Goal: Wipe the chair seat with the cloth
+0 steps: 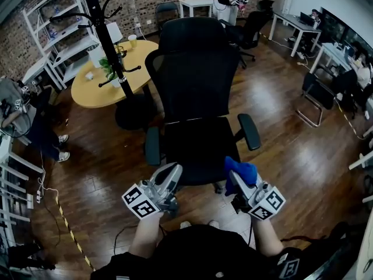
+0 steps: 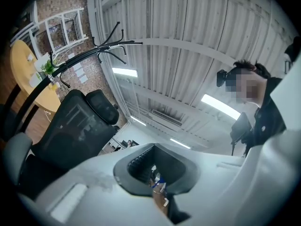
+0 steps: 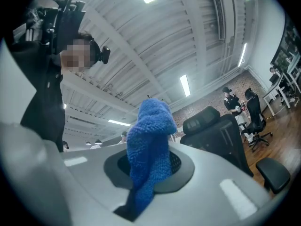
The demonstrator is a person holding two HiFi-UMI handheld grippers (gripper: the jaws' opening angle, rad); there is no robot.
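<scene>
One chair (image 1: 195,69): black, its back on the far side from the person.
Seat (image 1: 195,147): just ahead of both grippers, between them.
Left gripper (image 1: 173,171): jaws together on nothing, at the seat's front left.
Right gripper (image 1: 233,178): clamped on the cloth, at the seat's front right corner, so the nearer for wiping.
Cloth (image 1: 242,169): blue and bunched. Only the right gripper view shows it standing tall above the jaws. No view settles whether it touches the seat.

Even, fairly bright light from ceiling strip lamps (image 3: 184,85); soft sheen on the wooden floor (image 1: 303,150). Heavy fisheye bending, dark corners. The weave of the cloth (image 3: 148,149) looks crisp.
</scene>
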